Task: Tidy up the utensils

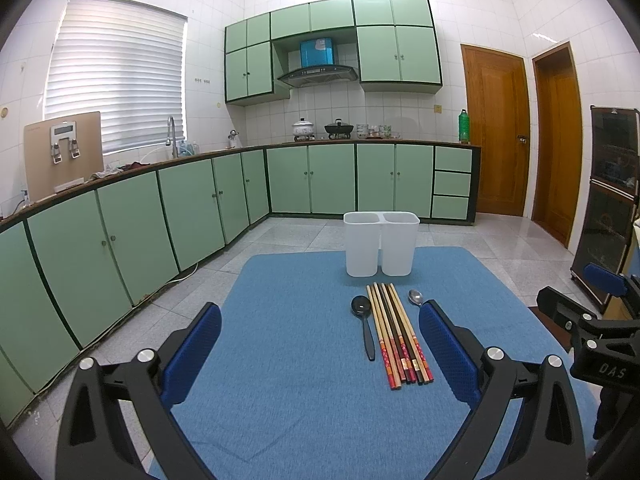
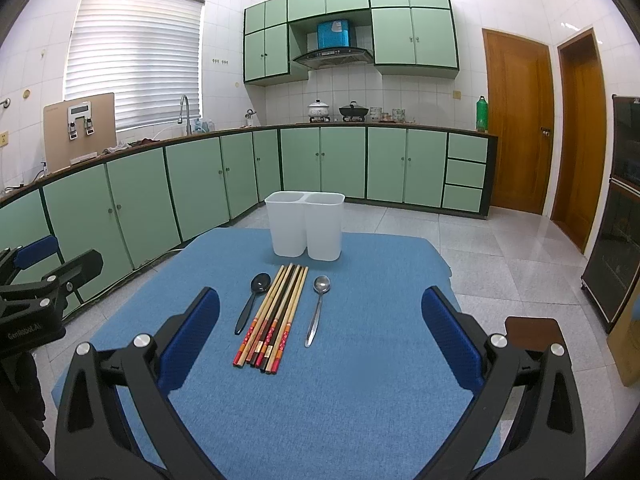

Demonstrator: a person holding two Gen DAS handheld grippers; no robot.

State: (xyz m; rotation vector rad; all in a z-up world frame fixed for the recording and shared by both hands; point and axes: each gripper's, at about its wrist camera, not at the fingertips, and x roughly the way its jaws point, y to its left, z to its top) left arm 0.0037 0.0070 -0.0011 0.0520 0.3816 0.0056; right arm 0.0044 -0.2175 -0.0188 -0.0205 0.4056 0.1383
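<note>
Left wrist view is showing the left gripper [image 1: 320, 340] hovering above a blue fabric mat [image 1: 288, 400], its blue-padded black fingers [image 1: 192, 356] spread wide with nothing between them. Lying on the mat ahead is a bundle of wooden chopsticks with red patterned ends [image 1: 396, 336], laid side by side and pointing toward a white plastic two-compartment utensil holder [image 1: 380, 244], which is standing upright near the mat's far edge. A black plastic spoon [image 1: 364, 324] is lying just beside the bundle on its left, bowl toward the holder; a shiny metal spoon [image 1: 416, 297] is sitting on the bundle's right, its handle hidden behind the gripper's right finger. The right gripper [image 1: 600, 320] is showing at the right edge of this view. Right wrist view is showing the right gripper [image 2: 320, 328] also hanging over the mat [image 2: 360, 380], fingers [image 2: 448, 340] parted wide and gripping nothing. Chopsticks [image 2: 272, 320], black spoon [image 2: 252, 300] and metal spoon [image 2: 318, 308] are lying between the fingers' line of sight and the holder [image 2: 306, 224], whose inside cannot be seen. The left gripper [image 2: 40, 292] is peeking in at the left edge. Green kitchen cabinets [image 2: 200, 176] are lining the walls behind.
</note>
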